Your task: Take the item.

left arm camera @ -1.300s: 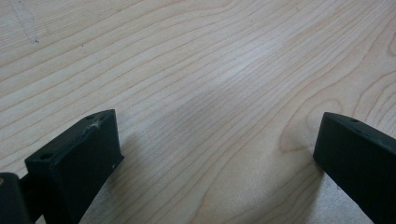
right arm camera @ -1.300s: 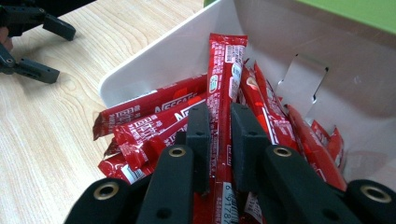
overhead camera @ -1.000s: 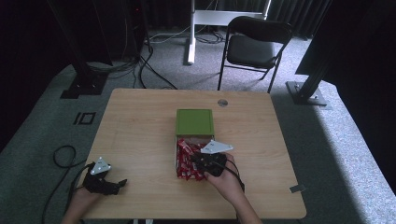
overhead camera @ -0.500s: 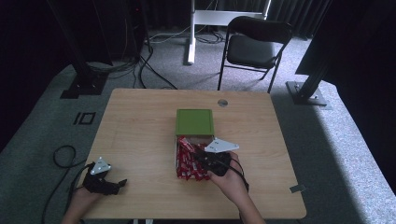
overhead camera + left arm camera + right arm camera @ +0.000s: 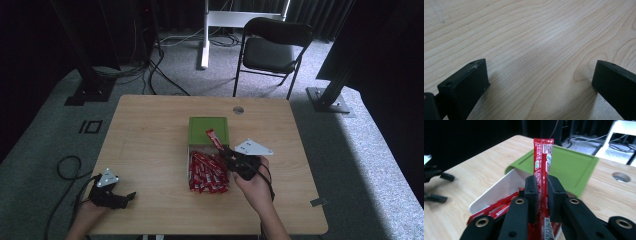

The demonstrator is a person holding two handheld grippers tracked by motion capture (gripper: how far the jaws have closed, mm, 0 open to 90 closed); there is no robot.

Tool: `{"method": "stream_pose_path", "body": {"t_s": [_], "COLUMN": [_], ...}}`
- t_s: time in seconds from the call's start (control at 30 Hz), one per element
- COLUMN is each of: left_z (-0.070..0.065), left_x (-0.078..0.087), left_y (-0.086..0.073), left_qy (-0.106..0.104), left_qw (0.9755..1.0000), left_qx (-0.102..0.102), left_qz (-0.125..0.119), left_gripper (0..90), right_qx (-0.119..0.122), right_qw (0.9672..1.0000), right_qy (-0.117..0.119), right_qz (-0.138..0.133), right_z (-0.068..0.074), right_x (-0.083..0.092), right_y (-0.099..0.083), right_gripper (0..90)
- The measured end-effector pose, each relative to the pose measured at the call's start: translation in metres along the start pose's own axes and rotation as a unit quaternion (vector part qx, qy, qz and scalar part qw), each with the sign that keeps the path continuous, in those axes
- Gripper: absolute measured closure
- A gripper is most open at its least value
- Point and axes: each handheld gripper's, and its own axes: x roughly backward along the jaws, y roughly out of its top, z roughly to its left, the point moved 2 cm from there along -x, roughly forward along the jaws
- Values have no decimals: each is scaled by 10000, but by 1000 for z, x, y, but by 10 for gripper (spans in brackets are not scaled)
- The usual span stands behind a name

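Left gripper (image 5: 131, 195): rested on the near left part of the table (image 5: 150, 135), jaws spread wide over bare wood, nothing between them.
Right gripper (image 5: 541, 188): jaws clamped on a red sachet (image 5: 542, 162), held upright above the box.
White box (image 5: 499, 185): beside the right hand, holding more red sachets (image 5: 207, 172).
Green lid (image 5: 208, 130): at the box's far end.

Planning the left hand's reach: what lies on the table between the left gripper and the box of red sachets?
Bare wood in the high view: nothing lies between the left gripper and the box.
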Motion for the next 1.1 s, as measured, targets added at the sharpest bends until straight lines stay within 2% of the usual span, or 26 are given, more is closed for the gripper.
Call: {"method": "stream_pose_path", "body": {"t_s": [0.2,0.4,0.43,0.6,0.8,0.9,1.0,1.07,1.1], "left_z": [0,0,0,0,0,0,0,0,0], "left_x": [0,0,0,0,0,0,0,0,0], "left_y": [0,0,0,0,0,0,0,0,0], "left_qy": [-2,0,1,-1,-6,-7,-8,-7,-8], "left_qw": [10000,10000,10000,10000,10000,10000,10000,10000,10000], "left_qx": [4,2,1,5,5,4,6,8,7], "left_qz": [-2,-5,-5,-4,-2,-4,-6,-8,-7], "left_gripper": [15,15,15,15,15,15,15,15,15], "right_qx": [-236,-424,-539,-729,-1093,-1328,-1430,-1416,-1506], "right_qw": [9989,9954,9946,9892,9831,9789,9758,9748,9743], "right_qy": [-387,-838,-867,-1259,-1449,-1535,-1646,-1724,-1677], "right_qz": [-129,-166,-199,-192,-224,-225,-159,-65,-33], "right_z": [-17,-33,-36,-46,-55,-59,-61,-61,-61], "right_x": [0,-5,-7,-15,-28,-35,-44,-50,-53], "right_y": [-2,-11,-13,-23,-38,-47,-56,-62,-65], "right_gripper": [800,800,800,800,800,800,801,800,800]}}
